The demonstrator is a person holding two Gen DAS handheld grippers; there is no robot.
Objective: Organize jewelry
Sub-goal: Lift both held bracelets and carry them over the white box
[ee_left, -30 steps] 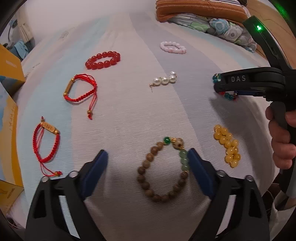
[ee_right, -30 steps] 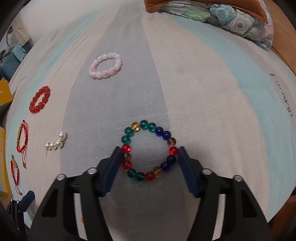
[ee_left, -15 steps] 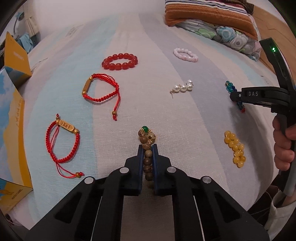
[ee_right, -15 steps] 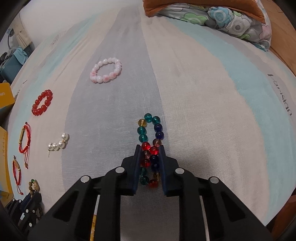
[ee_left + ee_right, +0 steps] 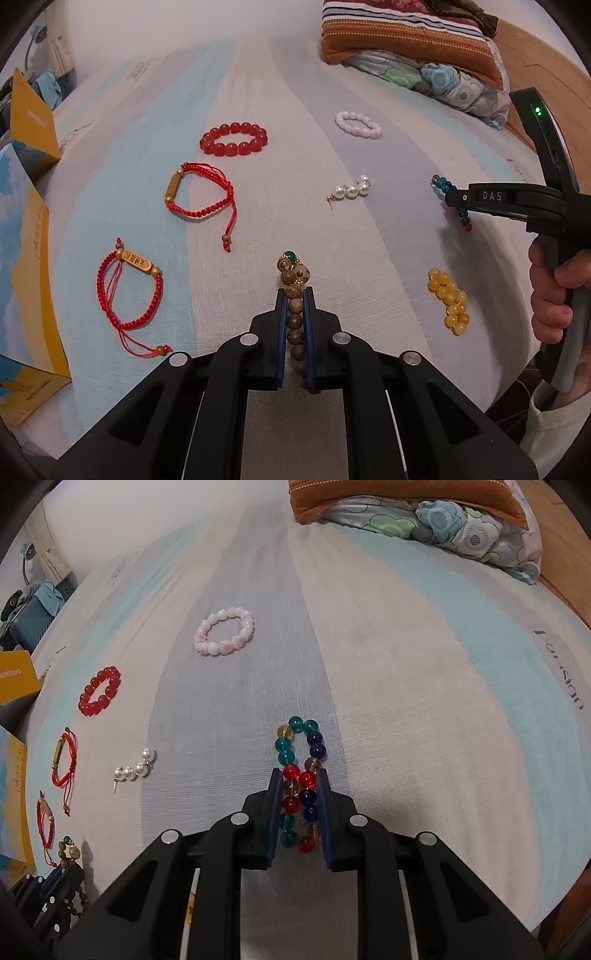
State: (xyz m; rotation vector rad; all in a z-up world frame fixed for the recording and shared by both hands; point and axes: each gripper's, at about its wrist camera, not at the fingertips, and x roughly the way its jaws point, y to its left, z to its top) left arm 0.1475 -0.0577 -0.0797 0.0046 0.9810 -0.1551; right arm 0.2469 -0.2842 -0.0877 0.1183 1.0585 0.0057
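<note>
My left gripper (image 5: 295, 295) is shut on the brown wooden-bead bracelet (image 5: 294, 275), whose green bead and carved bead stick out past the fingertips, just above the striped bedsheet (image 5: 258, 110). My right gripper (image 5: 298, 775) is shut on the multicoloured glass-bead bracelet (image 5: 300, 738), squeezed flat, its teal end poking forward. In the left wrist view the right gripper (image 5: 452, 197) shows at the right, held by a hand (image 5: 550, 295). In the right wrist view the left gripper (image 5: 62, 871) sits at the bottom left with the wooden-bead bracelet (image 5: 68, 849).
On the sheet lie a red bead bracelet (image 5: 233, 139), two red cord bracelets (image 5: 201, 195) (image 5: 129, 295), a pink-white bracelet (image 5: 357, 124), a pearl piece (image 5: 351, 190) and a yellow bead bracelet (image 5: 448, 299). Yellow boxes (image 5: 26, 236) stand left; pillows (image 5: 406, 48) lie at the back.
Both grippers went from open around their bracelets to shut on them, squeezing each loop flat. The left gripper has since risen slightly with the wooden bracelet.
</note>
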